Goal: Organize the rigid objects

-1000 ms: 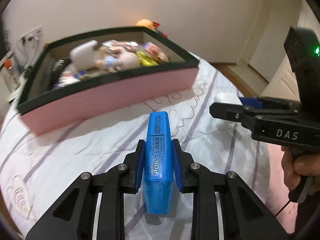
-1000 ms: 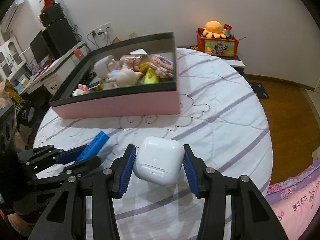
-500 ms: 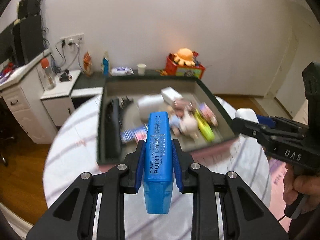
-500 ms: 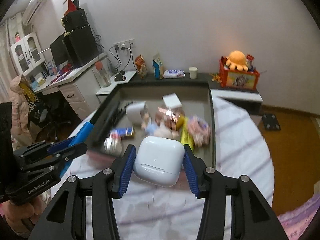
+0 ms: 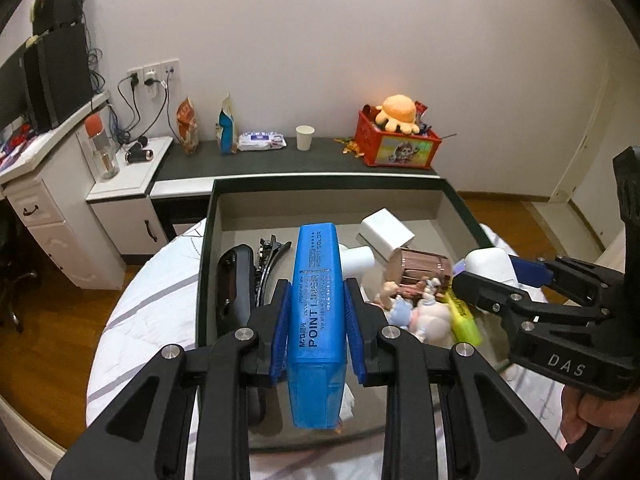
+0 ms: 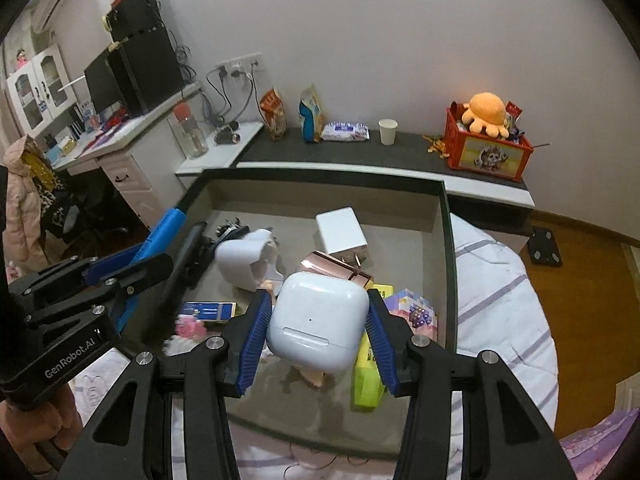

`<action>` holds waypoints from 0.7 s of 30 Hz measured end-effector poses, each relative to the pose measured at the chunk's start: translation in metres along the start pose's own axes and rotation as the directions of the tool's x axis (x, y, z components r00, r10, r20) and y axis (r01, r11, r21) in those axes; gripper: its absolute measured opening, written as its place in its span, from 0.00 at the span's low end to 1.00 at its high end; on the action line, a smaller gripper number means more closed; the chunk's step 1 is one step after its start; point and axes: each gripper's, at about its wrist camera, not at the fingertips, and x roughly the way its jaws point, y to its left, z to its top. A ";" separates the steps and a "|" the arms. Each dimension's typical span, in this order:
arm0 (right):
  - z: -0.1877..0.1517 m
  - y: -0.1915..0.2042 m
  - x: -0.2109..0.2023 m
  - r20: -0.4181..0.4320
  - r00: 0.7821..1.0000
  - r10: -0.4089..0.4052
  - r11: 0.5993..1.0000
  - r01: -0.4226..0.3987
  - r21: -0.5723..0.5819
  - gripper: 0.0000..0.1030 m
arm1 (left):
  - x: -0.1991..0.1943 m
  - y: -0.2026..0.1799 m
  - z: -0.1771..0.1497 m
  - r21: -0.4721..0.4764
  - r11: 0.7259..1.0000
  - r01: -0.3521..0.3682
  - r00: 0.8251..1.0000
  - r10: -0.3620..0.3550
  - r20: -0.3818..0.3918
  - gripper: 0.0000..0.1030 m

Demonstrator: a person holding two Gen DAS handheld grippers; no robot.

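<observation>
The blue rectangular plastic highlighter marked "POINT LINER" (image 5: pixel 318 316) is being held between the blue-padded fingers (image 5: pixel 282 330) of the left gripper (image 5: pixel 316 332), its long axis running straight out along the fingers and away from the camera, its far end hanging above the left half of the shallow grey box with a dark rim (image 5: pixel 208 248). The white rounded plastic earbud case (image 6: pixel 318 324) is being gripped by the right gripper (image 6: pixel 316 336), its fingers (image 6: pixel 254 338) pressing its two sides, and it is hovering over the middle of the same box. The box is sitting on a bed with a white, grey-striped cover (image 6: pixel 500 304). Both held things are lying directly above the box floor, so the coming move probably turns on lowering each to a bare patch. The left gripper is nearer the black flat device (image 5: pixel 234 284) and black hair clips (image 5: pixel 268 258); the right is nearer the yellow highlighter (image 6: pixel 366 376). The left view is showing the right gripper from the side, with the case jutting past its tips; the right view alone is showing the colourful patterned card (image 6: pixel 412 308) and the white square charger (image 6: pixel 340 230) in full.
</observation>
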 end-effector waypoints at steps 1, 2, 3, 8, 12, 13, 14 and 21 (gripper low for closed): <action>0.000 -0.001 0.005 -0.011 1.000 -0.002 1.000 0.002 0.000 0.47 | 0.004 0.000 0.000 0.002 1.000 0.001 1.000 -0.001 -0.007 0.25; 0.000 -0.002 0.008 -0.017 1.000 -0.002 1.000 0.002 -0.001 0.47 | 0.008 -0.001 0.000 0.005 1.000 -0.002 1.000 0.002 -0.014 0.25; -0.001 -0.002 0.012 -0.026 1.000 -0.001 1.000 0.001 -0.002 0.48 | 0.010 -0.002 0.000 0.009 1.000 -0.006 1.000 0.006 -0.020 0.25; -0.002 0.000 0.019 -0.044 0.999 -0.002 1.000 0.001 -0.018 0.55 | 0.018 -0.003 0.002 0.011 0.998 -0.061 0.998 0.061 -0.033 0.70; 0.000 -0.003 0.009 -0.002 1.000 -0.002 1.000 0.002 -0.008 0.81 | 0.010 0.007 0.004 -0.021 0.996 -0.091 0.996 0.091 -0.009 0.88; 0.000 -0.004 0.006 0.004 1.000 0.000 1.000 0.000 -0.006 0.82 | 0.008 0.008 0.004 -0.023 0.995 -0.097 0.995 0.097 -0.007 0.92; 0.001 -0.004 0.005 0.004 1.000 0.000 1.000 0.000 -0.008 0.82 | 0.005 0.009 0.004 -0.025 0.994 -0.109 0.994 0.109 -0.001 0.93; 0.000 -0.004 -0.011 0.028 1.000 0.006 1.000 -0.007 0.024 1.00 | -0.018 0.011 0.001 -0.046 0.984 -0.175 0.984 0.175 0.015 1.00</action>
